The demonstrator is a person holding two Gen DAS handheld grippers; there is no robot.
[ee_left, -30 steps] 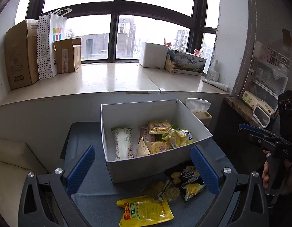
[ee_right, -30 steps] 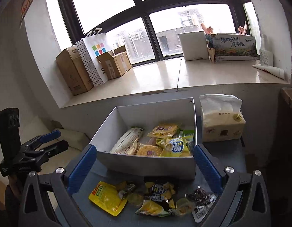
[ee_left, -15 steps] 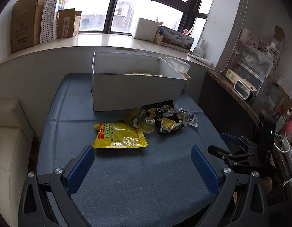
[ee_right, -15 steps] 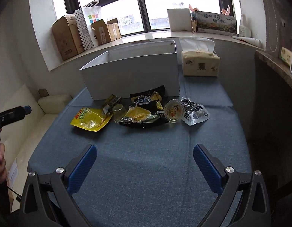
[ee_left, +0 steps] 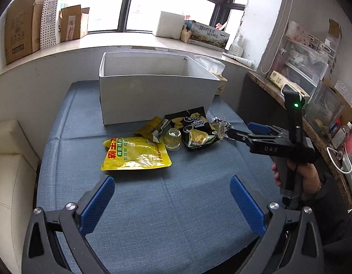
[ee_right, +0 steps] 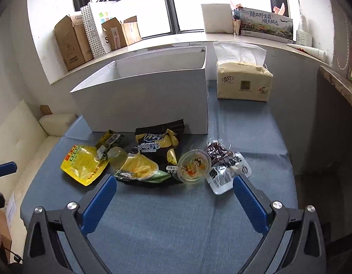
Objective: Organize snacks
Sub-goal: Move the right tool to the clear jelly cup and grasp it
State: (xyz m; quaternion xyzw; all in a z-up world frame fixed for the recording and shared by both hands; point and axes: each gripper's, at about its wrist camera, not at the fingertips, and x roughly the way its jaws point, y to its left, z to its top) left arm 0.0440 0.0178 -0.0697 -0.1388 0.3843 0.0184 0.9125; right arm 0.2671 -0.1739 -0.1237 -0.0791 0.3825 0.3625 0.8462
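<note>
A white box [ee_left: 157, 91] [ee_right: 153, 100] stands on the blue cloth table [ee_left: 176, 205]; its inside is hidden. In front of it lie a yellow pouch [ee_left: 134, 154] [ee_right: 83, 164], a black chip bag [ee_left: 194, 127] [ee_right: 153, 150], a jelly cup [ee_right: 194, 166], a clear cup [ee_left: 173, 139], a small dark packet [ee_left: 150, 126] and a clear-and-white packet [ee_right: 226, 166]. My left gripper [ee_left: 171, 203] is open and empty, short of the yellow pouch. My right gripper [ee_right: 173, 198] is open and empty, just short of the jelly cup; it also shows from the side in the left wrist view [ee_left: 262, 137].
A tissue pack [ee_right: 244, 82] stands right of the box. Cardboard boxes [ee_left: 20, 22] and a dotted bag [ee_right: 93, 29] sit on the window sill. A cluttered shelf [ee_left: 312, 86] runs along the table's right side. A cream cushion [ee_left: 9, 173] lies left.
Both grippers pulled back and down from above the box, then moved forward toward the snacks. The right gripper now reaches near the jelly cup. Both stayed open.
</note>
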